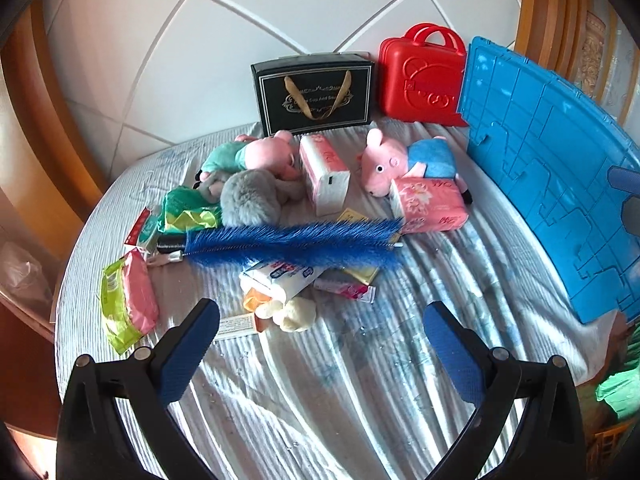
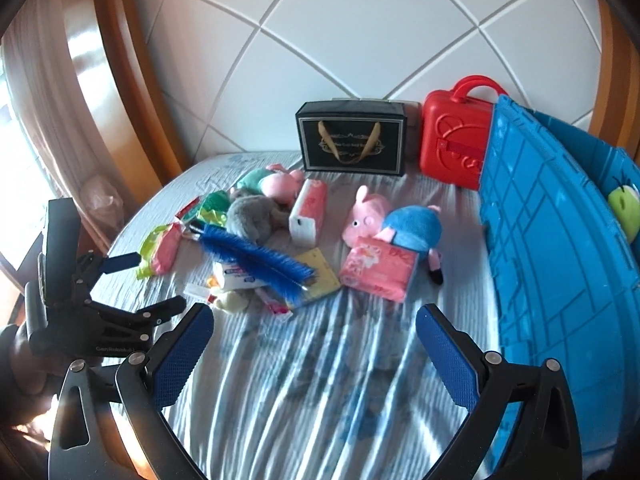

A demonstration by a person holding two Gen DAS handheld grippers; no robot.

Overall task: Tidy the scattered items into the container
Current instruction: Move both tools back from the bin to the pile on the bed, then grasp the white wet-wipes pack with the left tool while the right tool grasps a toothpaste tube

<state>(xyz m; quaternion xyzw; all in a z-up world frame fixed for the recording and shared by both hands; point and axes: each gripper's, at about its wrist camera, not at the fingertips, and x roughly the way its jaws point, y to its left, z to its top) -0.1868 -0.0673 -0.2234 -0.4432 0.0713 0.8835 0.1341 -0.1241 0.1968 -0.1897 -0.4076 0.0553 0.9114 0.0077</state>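
Observation:
A heap of items lies on the striped bed sheet: a long blue bristle brush, a pink pig plush in blue, a second pig plush in green, a grey plush, pink tissue packs, and wipes packs. The blue plastic crate stands at the right. My left gripper is open and empty, short of the heap. My right gripper is open and empty too. The left gripper shows at the right view's left edge.
A black gift box with gold ribbon and a red toy suitcase stand against the white padded headboard. Wooden bed frame curves along the left. A green toy lies inside the crate. Bare sheet lies between the grippers and the heap.

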